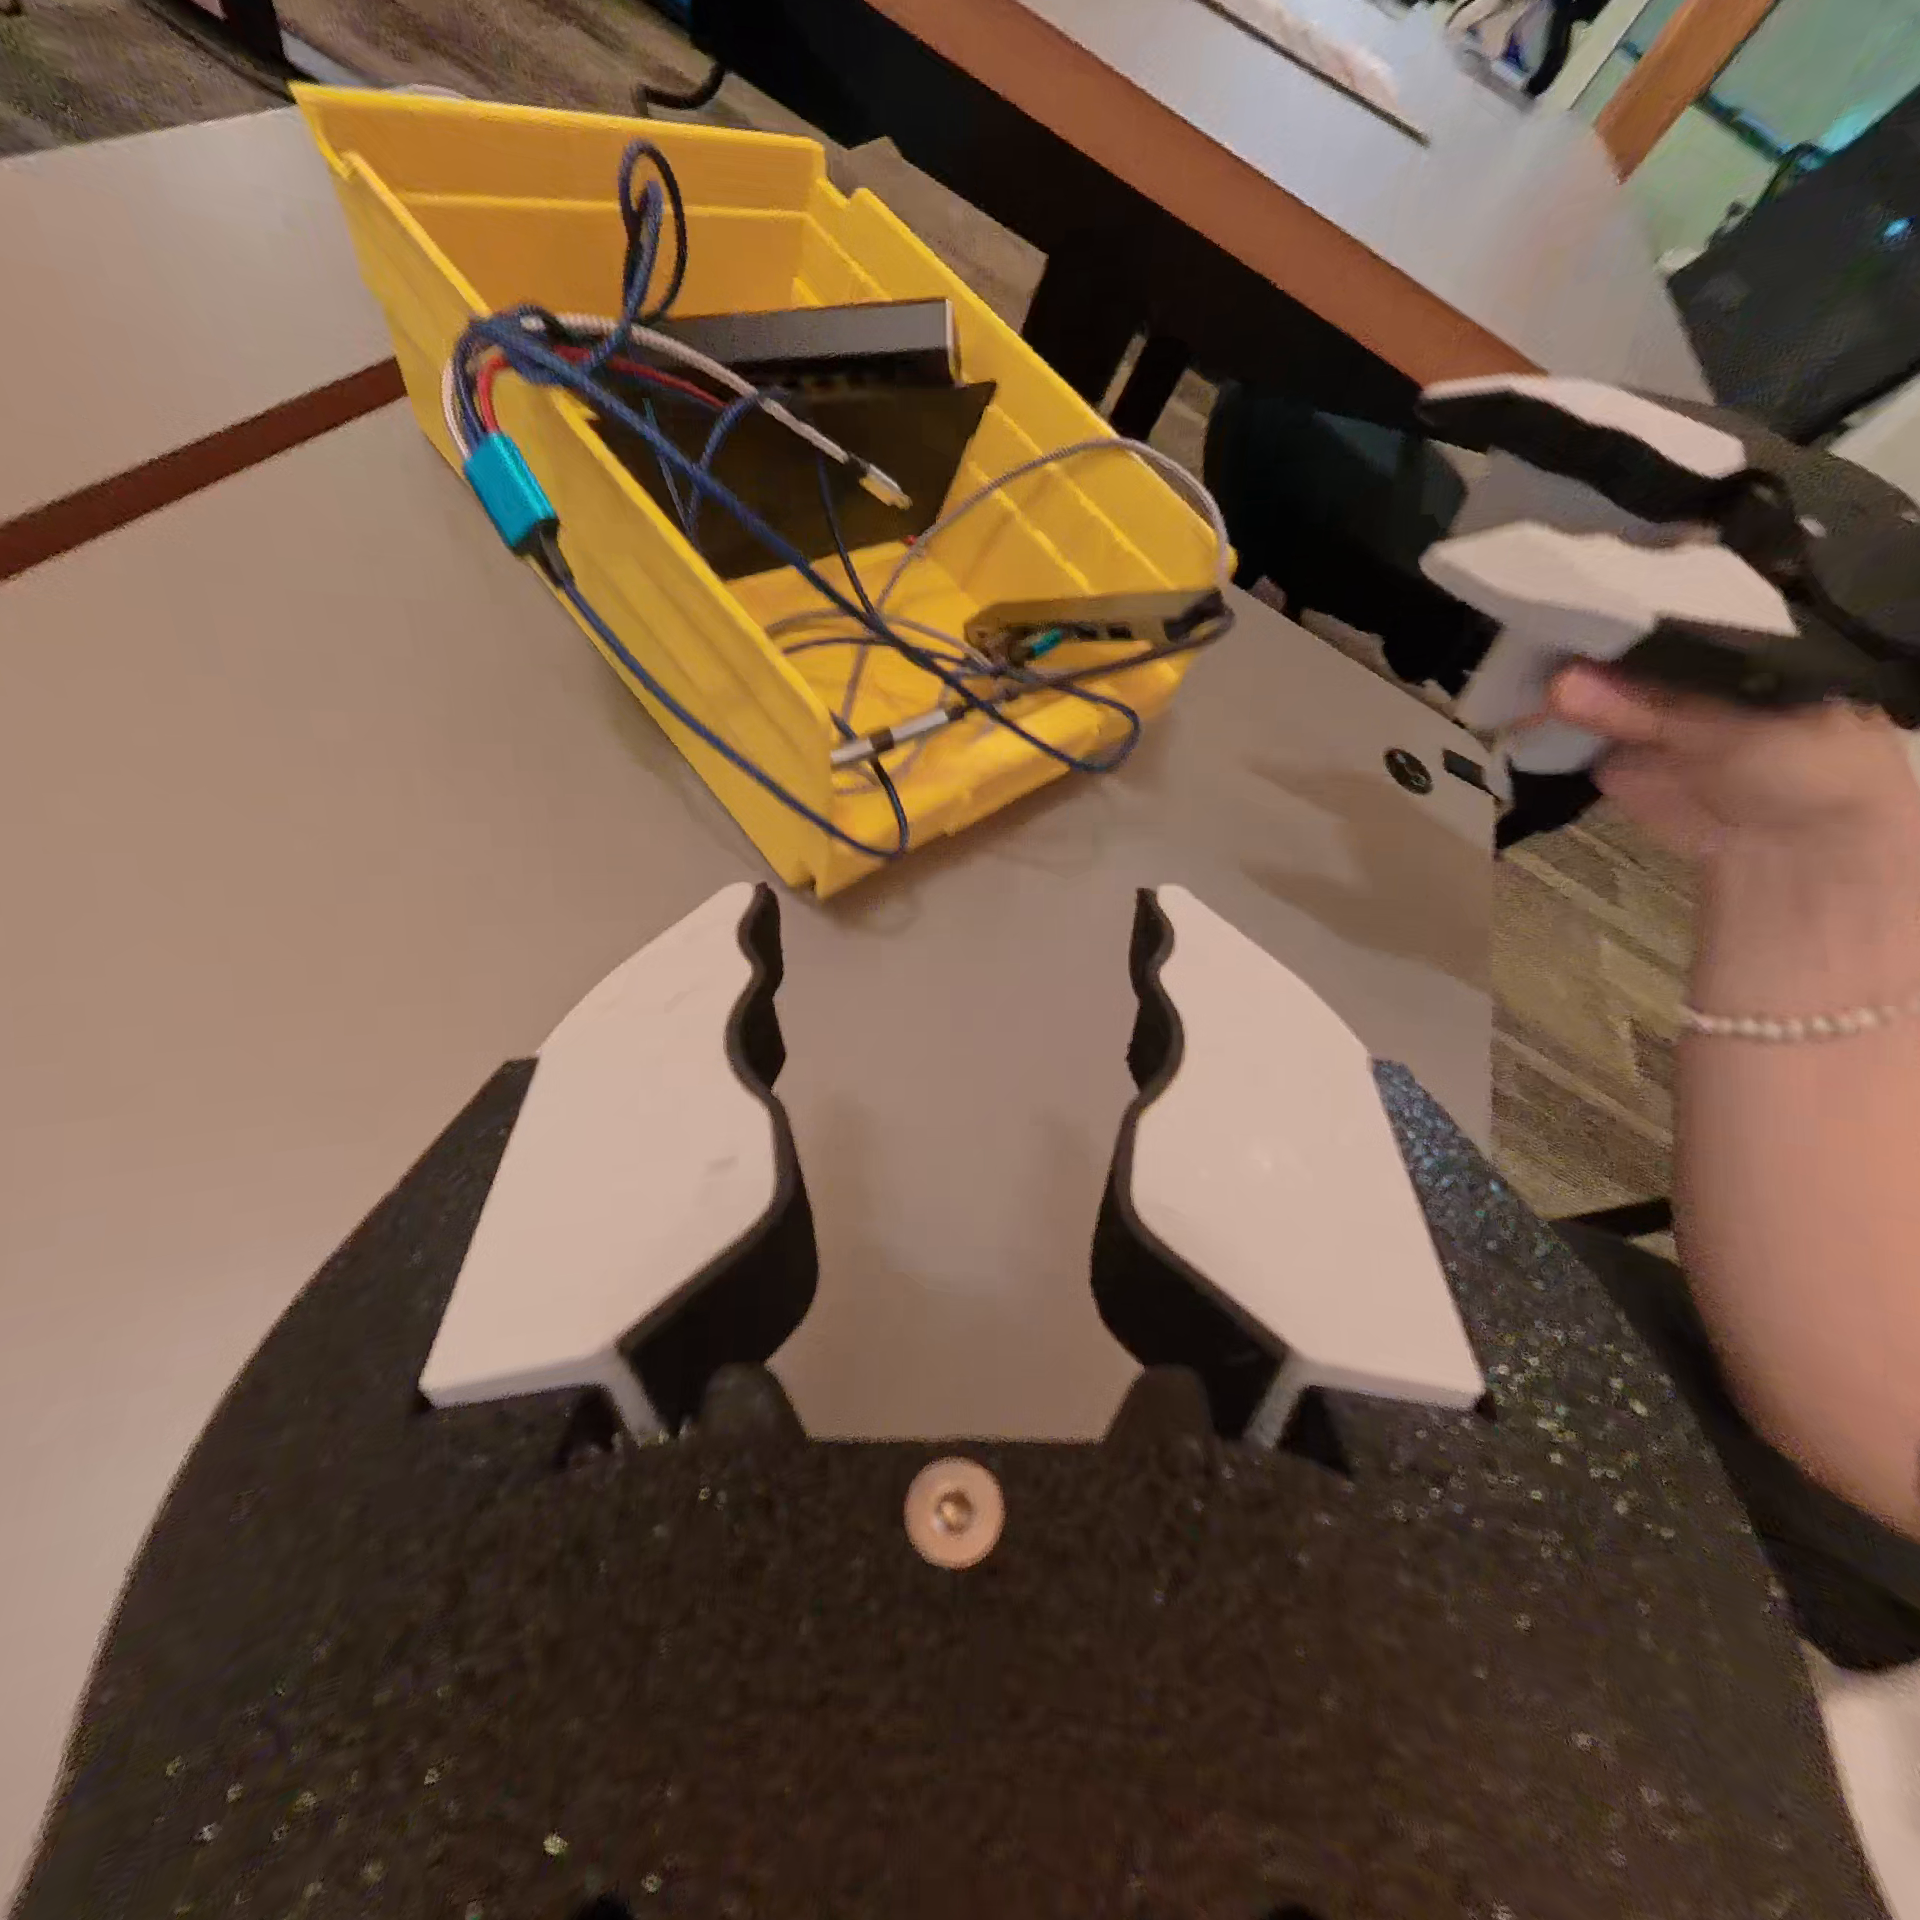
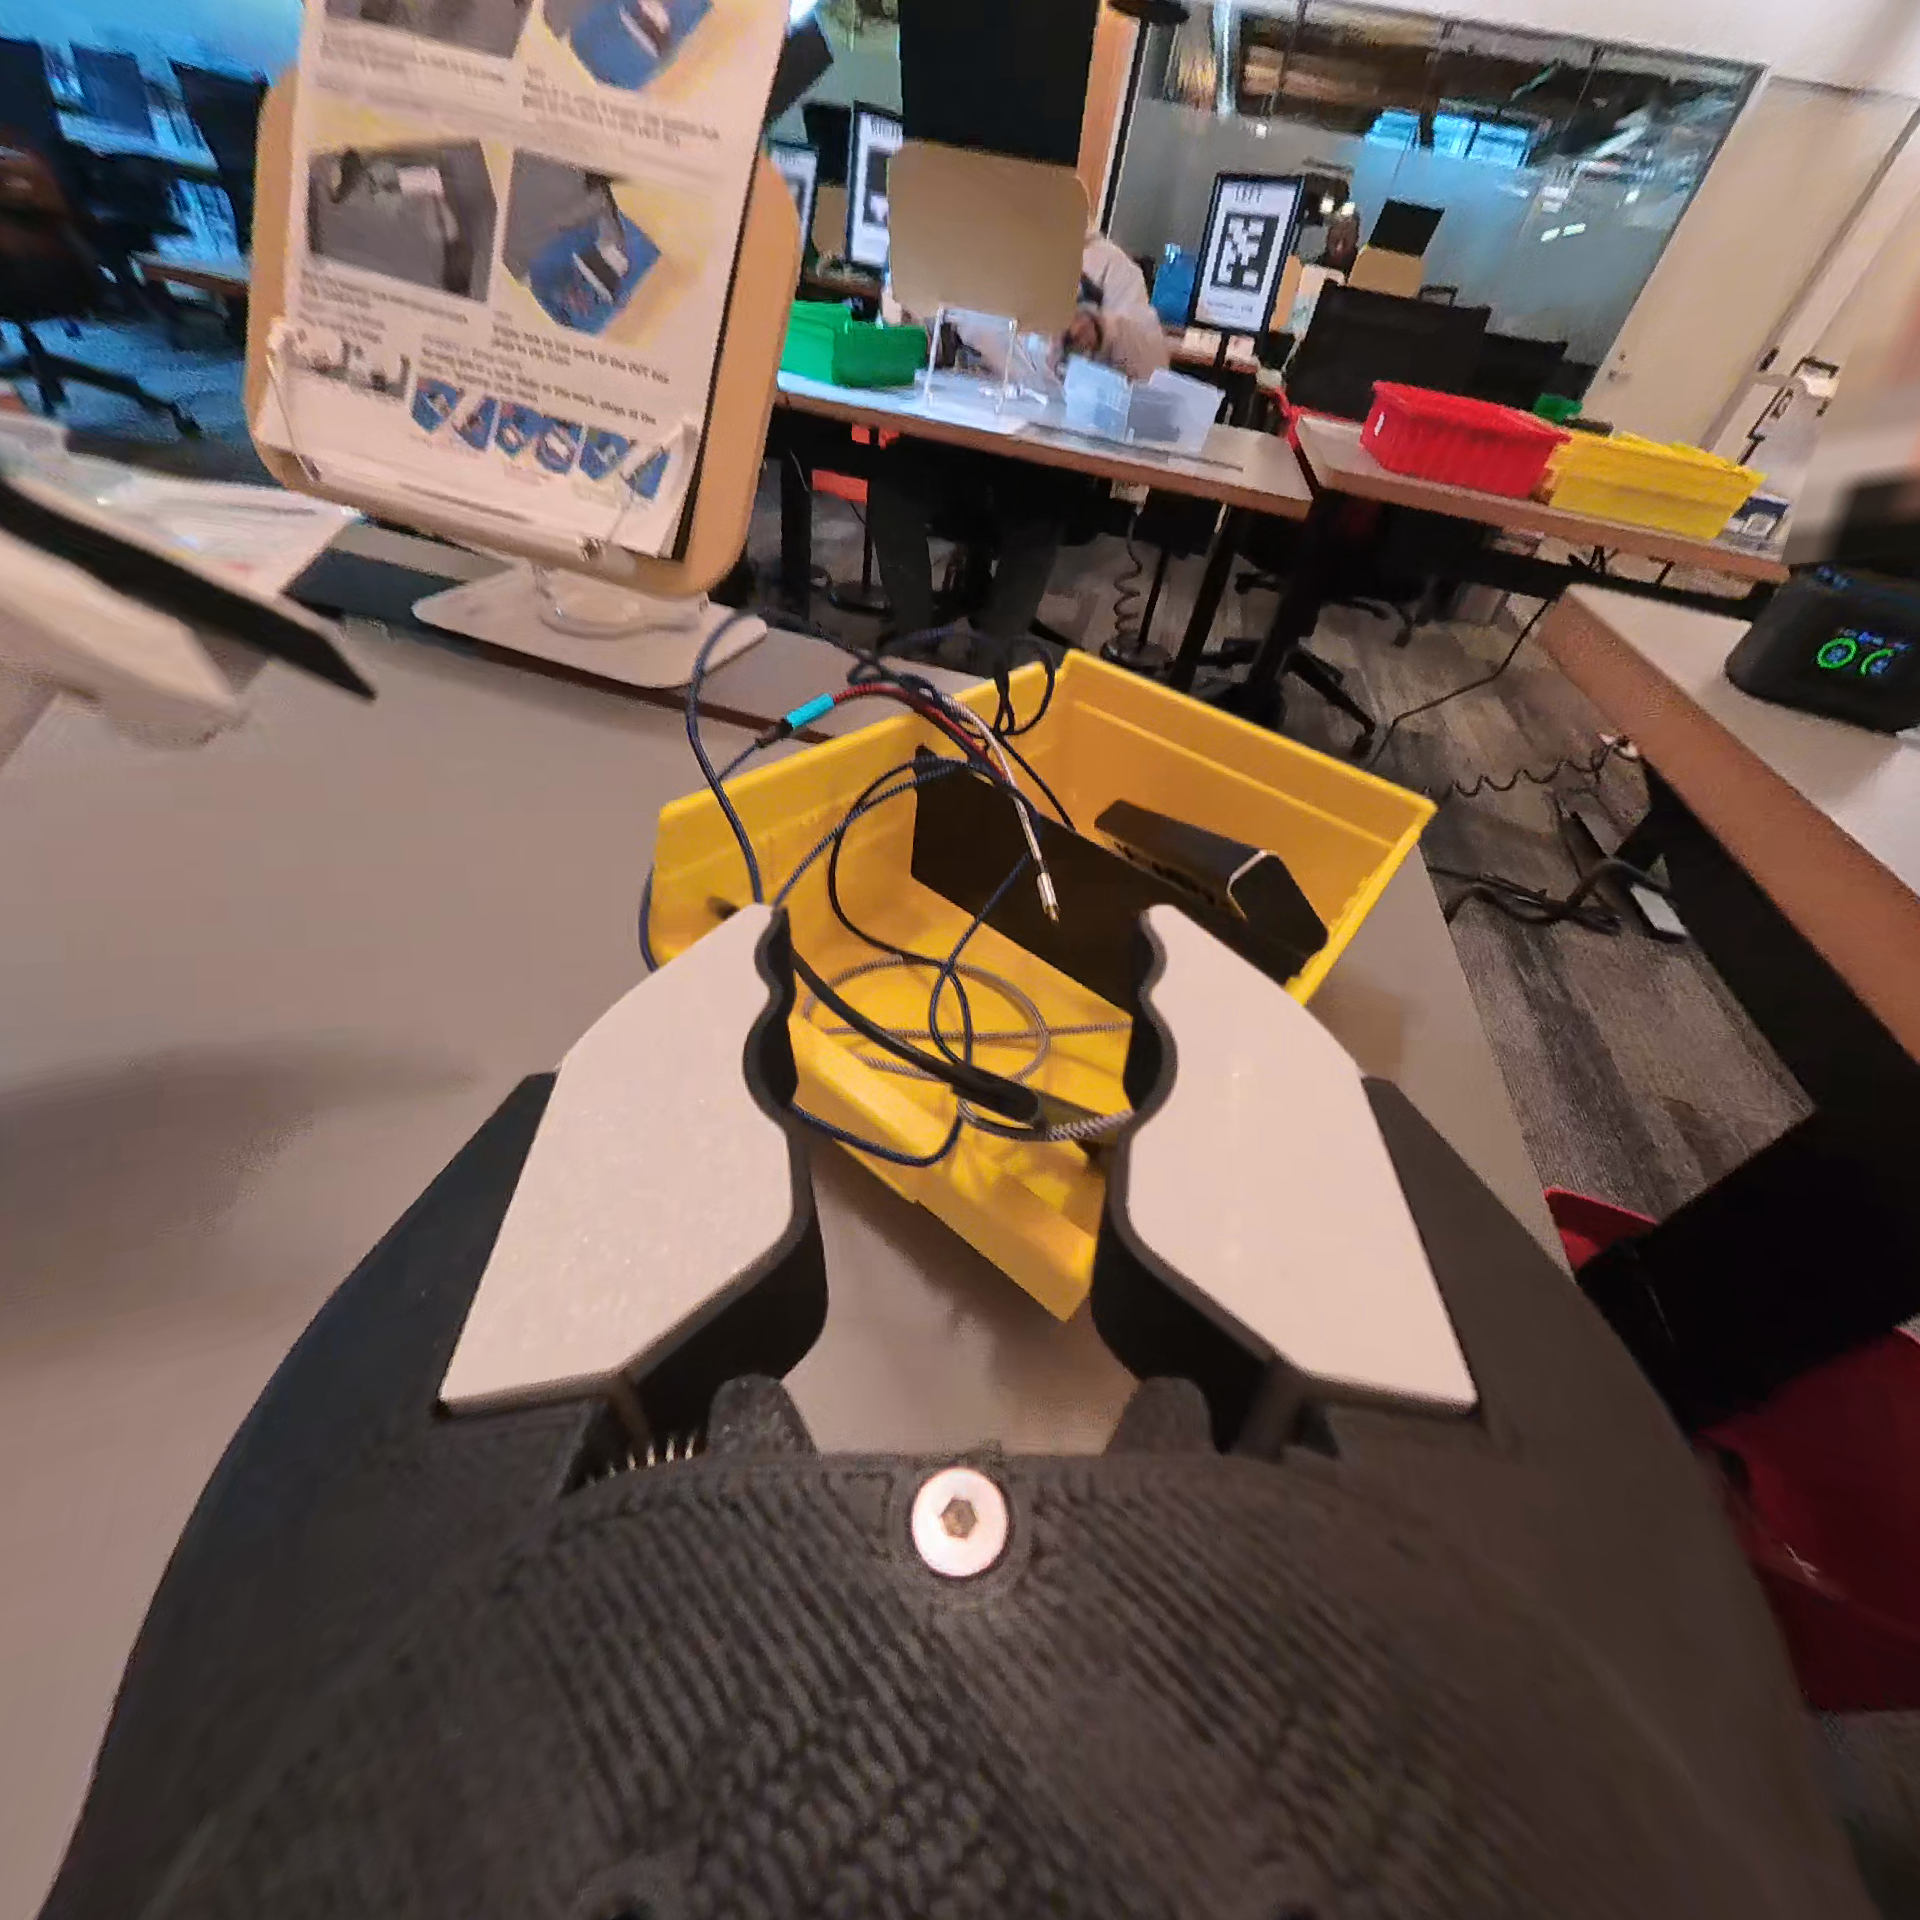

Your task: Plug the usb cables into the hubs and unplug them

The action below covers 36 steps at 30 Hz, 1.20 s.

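Approach is the step in hand, nothing plugged yet by my reckoning. Left gripper (image 1: 956, 904) hovers wide and empty over the table (image 1: 260, 831), short of the yellow bin (image 1: 727, 665). Cables (image 2: 935, 997) and hubs (image 2: 1216, 868) lie tangled inside. Right gripper (image 2: 961, 925), also wide and empty, must next drop onto one plug.

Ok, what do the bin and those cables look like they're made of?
Bin: looks like rigid moulded plastic, glossy yellow, with ribbed walls. Blue cable and silver cable: apparently braided fabric sleeves, with a woven speckle showing. Silver plug: probably metal, going by its shine.
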Motion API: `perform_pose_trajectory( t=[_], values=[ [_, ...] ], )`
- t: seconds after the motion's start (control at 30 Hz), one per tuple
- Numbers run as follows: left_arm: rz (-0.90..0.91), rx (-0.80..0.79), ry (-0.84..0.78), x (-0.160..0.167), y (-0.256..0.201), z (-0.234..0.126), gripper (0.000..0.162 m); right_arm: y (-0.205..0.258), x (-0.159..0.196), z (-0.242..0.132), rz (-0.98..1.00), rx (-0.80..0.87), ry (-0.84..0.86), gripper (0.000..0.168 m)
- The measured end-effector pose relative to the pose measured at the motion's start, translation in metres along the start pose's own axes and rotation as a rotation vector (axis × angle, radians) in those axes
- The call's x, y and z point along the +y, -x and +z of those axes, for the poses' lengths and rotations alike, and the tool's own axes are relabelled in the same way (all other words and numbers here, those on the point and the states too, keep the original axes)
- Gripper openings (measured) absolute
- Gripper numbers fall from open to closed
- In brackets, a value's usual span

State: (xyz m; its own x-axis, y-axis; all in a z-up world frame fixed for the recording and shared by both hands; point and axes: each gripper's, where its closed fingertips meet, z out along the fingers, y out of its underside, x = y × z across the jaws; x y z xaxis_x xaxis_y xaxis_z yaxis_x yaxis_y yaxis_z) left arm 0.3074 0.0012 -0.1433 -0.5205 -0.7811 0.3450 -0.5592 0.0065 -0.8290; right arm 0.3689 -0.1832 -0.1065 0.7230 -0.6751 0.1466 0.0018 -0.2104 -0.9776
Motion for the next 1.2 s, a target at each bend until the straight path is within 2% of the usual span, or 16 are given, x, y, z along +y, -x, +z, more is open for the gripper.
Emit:
perform_pose_trajectory(
  t=[0.07,0.13,0.17,0.27,0.33,0.57,0.7,0.77,0.8,0.87,1.0,1.2],
  values=[
    [-0.001,-0.055,0.035,-0.019,0.007,0.016,0.06,-0.009,0.002,-0.003,-0.01,0.03,0.054,0.064],
    [0.018,-0.113,0.135,-0.028,0.013,0.027,0.059,-0.017,-0.003,-0.011,-0.03,0.074,0.039,0.064],
    [0.021,-0.145,0.218,-0.025,0.019,0.031,0.057,-0.018,-0.004,-0.015,-0.035,0.074,0.014,0.062],
    [-0.036,-0.179,0.43,-0.012,0.03,0.046,0.04,-0.021,-0.005,-0.019,0.01,0.045,-0.008,0.06],
    [-0.07,-0.187,0.476,-0.012,0.034,0.059,0.036,-0.024,-0.005,-0.019,0.045,0.042,-0.019,0.06],
    [-0.138,-0.322,0.598,-0.014,0.062,0.108,0.039,-0.015,-0.006,-0.014,0.059,-0.006,-0.036,0.059],
    [-0.207,-0.308,0.667,-0.001,0.07,0.132,0.028,-0.012,-0.007,-0.015,0.03,-0.013,-0.027,0.059],
    [-0.193,-0.328,0.658,0.002,0.076,0.139,0.012,-0.013,-0.009,-0.017,0.043,-0.011,-0.038,0.059],
    [-0.158,-0.355,0.657,0.002,0.08,0.138,0.009,-0.013,-0.011,-0.018,0.047,-0.014,-0.045,0.059],
    [-0.1,-0.406,0.666,0.004,0.085,0.132,0.008,-0.013,-0.014,-0.021,0.05,-0.014,-0.057,0.058],
    [-0.083,-0.373,0.695,0.024,0.084,0.096,0.008,-0.01,-0.021,-0.028,0.027,-0.01,-0.066,0.058],
    [-0.037,-0.334,0.732,0.086,0.084,-0.022,0.007,0.016,-0.035,-0.022,0.01,-0.078,-0.078,0.057]
  ],
)
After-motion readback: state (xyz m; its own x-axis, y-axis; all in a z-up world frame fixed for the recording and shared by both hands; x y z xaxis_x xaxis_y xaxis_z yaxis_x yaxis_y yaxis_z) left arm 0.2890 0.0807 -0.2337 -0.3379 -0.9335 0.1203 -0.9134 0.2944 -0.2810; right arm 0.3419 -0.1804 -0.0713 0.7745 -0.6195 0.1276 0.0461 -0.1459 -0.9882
